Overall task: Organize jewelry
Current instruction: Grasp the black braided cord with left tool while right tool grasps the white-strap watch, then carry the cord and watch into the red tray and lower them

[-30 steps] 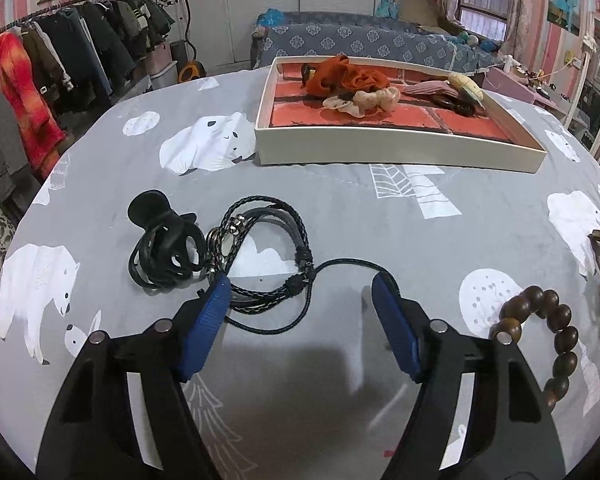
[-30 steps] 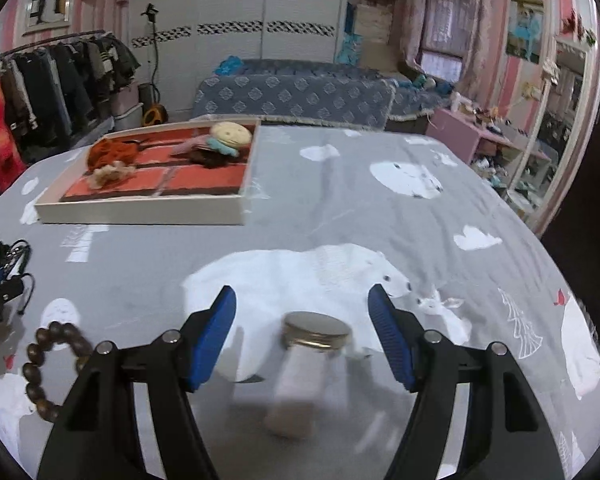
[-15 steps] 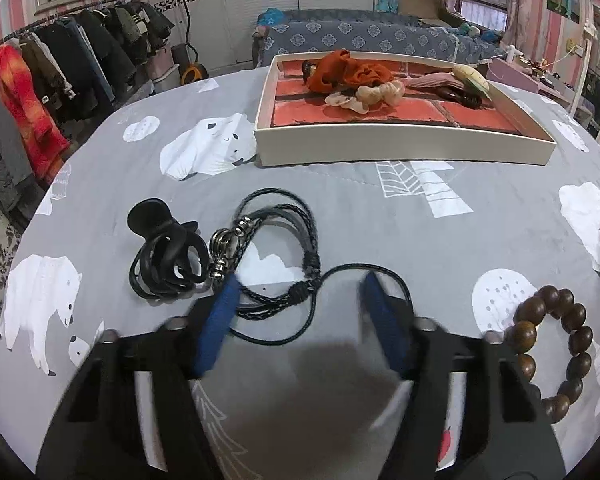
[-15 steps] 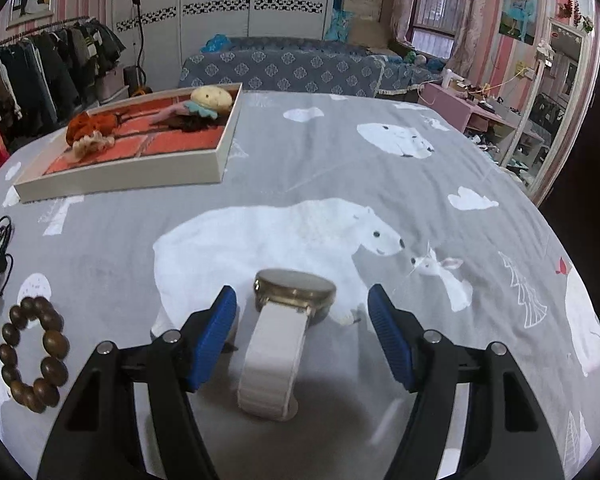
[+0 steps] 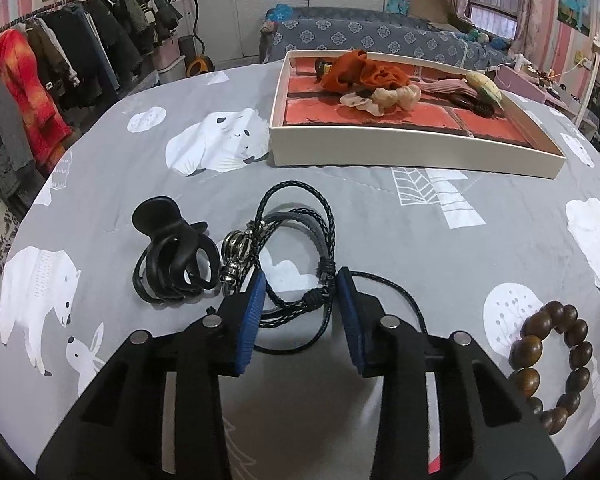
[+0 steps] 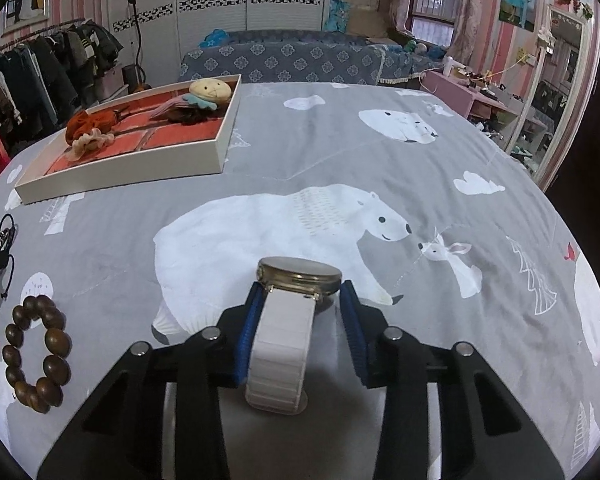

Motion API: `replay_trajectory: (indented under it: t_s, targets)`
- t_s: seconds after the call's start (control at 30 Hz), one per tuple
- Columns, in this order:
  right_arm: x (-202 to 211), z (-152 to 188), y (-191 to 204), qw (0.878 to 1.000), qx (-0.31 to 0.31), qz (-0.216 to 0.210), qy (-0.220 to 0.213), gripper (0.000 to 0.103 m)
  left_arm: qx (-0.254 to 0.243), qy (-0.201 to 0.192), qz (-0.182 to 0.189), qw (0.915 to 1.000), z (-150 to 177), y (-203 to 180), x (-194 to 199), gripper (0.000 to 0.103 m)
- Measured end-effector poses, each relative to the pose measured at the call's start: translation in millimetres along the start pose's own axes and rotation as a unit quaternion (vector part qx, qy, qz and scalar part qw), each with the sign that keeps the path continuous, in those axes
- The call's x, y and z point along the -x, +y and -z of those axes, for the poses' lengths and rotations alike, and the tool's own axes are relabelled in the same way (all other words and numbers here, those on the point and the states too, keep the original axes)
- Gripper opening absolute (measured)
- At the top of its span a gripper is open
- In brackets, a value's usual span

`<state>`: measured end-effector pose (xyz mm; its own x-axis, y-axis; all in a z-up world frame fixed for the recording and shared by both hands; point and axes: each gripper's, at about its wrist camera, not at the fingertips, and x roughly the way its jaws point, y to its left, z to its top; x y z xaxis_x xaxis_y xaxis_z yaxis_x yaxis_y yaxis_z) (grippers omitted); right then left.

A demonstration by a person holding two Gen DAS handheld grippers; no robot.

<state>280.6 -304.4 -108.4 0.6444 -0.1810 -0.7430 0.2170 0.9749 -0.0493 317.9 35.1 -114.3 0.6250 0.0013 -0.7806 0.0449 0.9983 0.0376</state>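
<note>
A bundle of black braided cord bracelets (image 5: 300, 216) with a metal clasp (image 5: 236, 252) lies on the grey bear-print cover. My left gripper (image 5: 302, 300) straddles its near loops. Its jaws are closing, and the blue pads (image 5: 256, 312) stand just beside the cords without squeezing them. In the right wrist view a gold-cased watch (image 6: 300, 276) with a white strap sits between the jaws of my right gripper (image 6: 300, 300). Those jaws are closing, and their tips meet the sides of the case. The cream tray (image 5: 412, 148) with a red lining stands farther back.
A black hair claw (image 5: 172, 248) lies left of the cords. A brown wooden bead bracelet (image 5: 556, 356) lies between the two grippers. The tray (image 6: 120, 174) holds scrunchies (image 5: 360, 72) and hair clips. A clothes rack (image 5: 40, 60) stands at the left, and a sofa (image 6: 300, 60) behind.
Both grippers have narrowed. The left jaws have drawn in around the near cord loops. The right jaws have come in onto the watch, which now reaches up between their tips.
</note>
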Motion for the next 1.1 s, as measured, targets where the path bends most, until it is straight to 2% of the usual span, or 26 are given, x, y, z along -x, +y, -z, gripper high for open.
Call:
replay_trajectory:
  t_s: [0.1, 0.27, 0.73, 1.1]
  targets:
    - [-1, -1, -2, 1.000, -0.006, -0.001, -0.001, 0.032, 0.001, -0.003, -0.002, 1.0000, 0, 0, 1, 0.029]
    - [-1, -1, -3, 1.000, -0.006, -0.002, -0.005, 0.032, 0.000, -0.011, -0.006, 0.9999, -1, 1, 4, 0.026]
    - [1, -11, 0, 1.000, 0.003, 0.003, -0.019, 0.031, -0.015, -0.047, -0.026, 0.9984, -6, -5, 21, 0.025]
    - [7, -18, 6, 1.000, 0.004, -0.018, -0.023, 0.031, -0.017, -0.063, -0.025, 0.9976, -14, -10, 33, 0.024]
